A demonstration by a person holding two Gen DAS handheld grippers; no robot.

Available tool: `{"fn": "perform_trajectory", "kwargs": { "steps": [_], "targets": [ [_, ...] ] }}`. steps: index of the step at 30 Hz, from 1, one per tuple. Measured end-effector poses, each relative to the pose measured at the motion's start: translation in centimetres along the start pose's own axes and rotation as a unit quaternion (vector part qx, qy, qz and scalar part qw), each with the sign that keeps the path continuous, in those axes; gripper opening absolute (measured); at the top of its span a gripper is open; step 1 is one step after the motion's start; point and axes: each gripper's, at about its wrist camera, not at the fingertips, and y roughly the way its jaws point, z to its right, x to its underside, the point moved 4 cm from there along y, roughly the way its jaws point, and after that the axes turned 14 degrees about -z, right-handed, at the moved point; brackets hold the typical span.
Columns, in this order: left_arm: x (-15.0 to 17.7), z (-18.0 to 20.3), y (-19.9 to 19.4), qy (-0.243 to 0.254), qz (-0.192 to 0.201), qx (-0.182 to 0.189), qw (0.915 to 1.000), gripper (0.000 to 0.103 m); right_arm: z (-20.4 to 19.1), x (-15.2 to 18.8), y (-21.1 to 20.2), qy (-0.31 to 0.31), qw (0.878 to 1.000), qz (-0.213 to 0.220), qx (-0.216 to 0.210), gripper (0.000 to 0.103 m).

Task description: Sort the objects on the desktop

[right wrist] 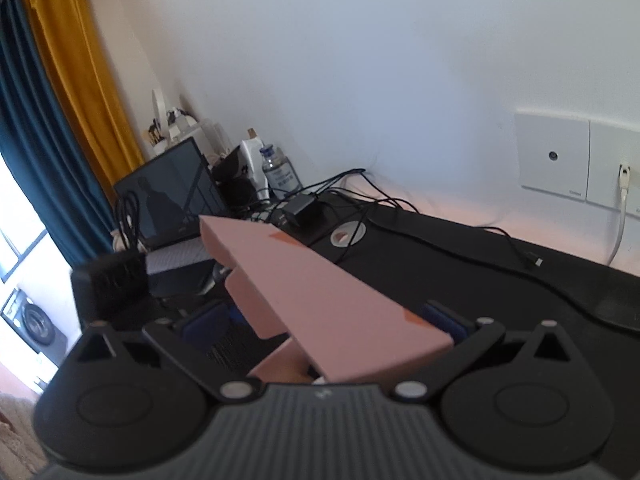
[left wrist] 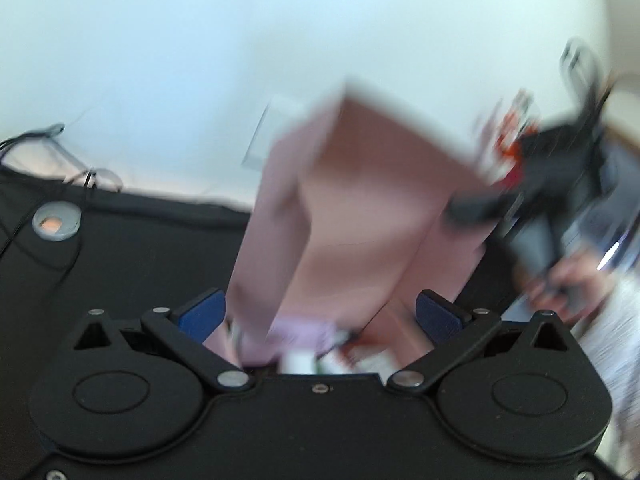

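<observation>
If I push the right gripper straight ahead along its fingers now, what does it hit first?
Most likely the pink box: it already lies between the right gripper's fingers and runs forward. Beyond it are the black desk and cables, depth unclear.

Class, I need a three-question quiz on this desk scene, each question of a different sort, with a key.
1. True or false: the pink box lies flat on the desk.
2. The curtain beside the blue one is: A) red B) yellow C) white.
3. Fill in: a white cable is plugged into the wall ____.

Key: 1 false, the box is raised and tilted between the fingers of the left gripper and the right gripper; 2 B; 3 socket.
</observation>
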Motion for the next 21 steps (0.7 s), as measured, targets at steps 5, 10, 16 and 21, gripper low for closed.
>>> {"fn": "perform_trajectory", "kwargs": {
  "steps": [5, 10, 16, 21],
  "targets": [
    [-0.7, 0.0, -3.5, -0.009, 0.082, 0.062, 0.9947, 0.103, -0.8, 0.4, -0.2, -0.01, 1.0, -0.007, 0.016, 0.102],
    [-0.6, -0.7, -3.9, -0.046, 0.113, 0.056, 0.9909, 0.103, -2.0, 1.4, -0.2, -0.032, 0.999, -0.006, 0.041, 0.102],
    [-0.4, -0.6, -2.2, -0.058, 0.083, 0.048, 0.9937, 0.103, -4.3, 3.3, 0.5, -0.077, 0.994, -0.019, 0.074, 0.102],
    [-0.2, 0.2, -0.8, -0.013, 0.059, -0.012, 0.9981, 0.103, -5.9, 4.4, 1.0, -0.104, 0.99, -0.018, 0.095, 0.102]
  ]
}}
